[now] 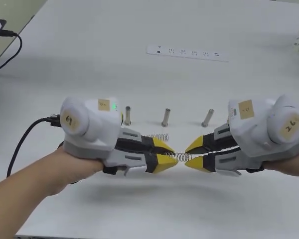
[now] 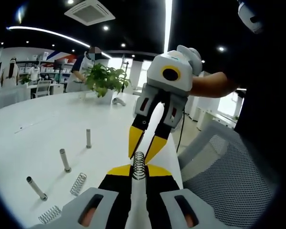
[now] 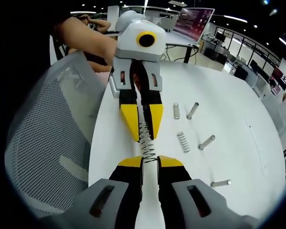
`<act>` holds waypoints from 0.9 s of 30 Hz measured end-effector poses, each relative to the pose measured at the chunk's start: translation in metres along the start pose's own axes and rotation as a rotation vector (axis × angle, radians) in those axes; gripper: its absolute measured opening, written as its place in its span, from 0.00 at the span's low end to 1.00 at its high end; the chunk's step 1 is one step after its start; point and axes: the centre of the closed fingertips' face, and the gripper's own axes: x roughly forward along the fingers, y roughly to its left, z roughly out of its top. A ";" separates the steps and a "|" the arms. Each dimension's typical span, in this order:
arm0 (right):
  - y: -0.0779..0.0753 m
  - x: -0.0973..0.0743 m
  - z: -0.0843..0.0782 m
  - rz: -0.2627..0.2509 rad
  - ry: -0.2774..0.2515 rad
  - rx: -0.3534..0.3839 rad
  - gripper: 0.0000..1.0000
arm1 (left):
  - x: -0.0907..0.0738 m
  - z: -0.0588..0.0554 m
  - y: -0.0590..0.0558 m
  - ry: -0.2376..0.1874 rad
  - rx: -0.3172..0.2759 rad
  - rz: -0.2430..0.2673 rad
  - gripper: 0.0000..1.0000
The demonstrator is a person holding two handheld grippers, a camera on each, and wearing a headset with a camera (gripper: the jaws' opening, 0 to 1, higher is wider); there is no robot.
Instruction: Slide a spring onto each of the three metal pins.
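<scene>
- While the left gripper (image 1: 168, 156) is clamping one end of a spring (image 1: 182, 157), the right gripper (image 1: 189, 156) is pinching the other.
- Three pins (image 1: 166, 117) are standing beyond both tips.

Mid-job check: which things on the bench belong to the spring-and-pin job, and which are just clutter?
Job: three pins; spring held between left gripper and right gripper; two loose springs.
Lying about: power strip; black cable.

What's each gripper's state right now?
Left gripper: shut on spring.
Right gripper: jaws around the spring's other end; whether it grips cannot be told.
</scene>
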 end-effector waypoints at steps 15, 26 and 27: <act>-0.001 -0.010 0.009 -0.011 0.004 -0.075 0.08 | -0.001 -0.001 -0.001 0.004 -0.003 -0.003 0.02; 0.003 -0.017 0.033 0.001 -0.036 -0.152 0.08 | 0.000 -0.008 -0.003 0.037 0.018 -0.007 0.02; 0.003 -0.017 0.034 0.004 -0.040 -0.150 0.08 | 0.000 -0.008 -0.003 0.037 0.017 -0.008 0.02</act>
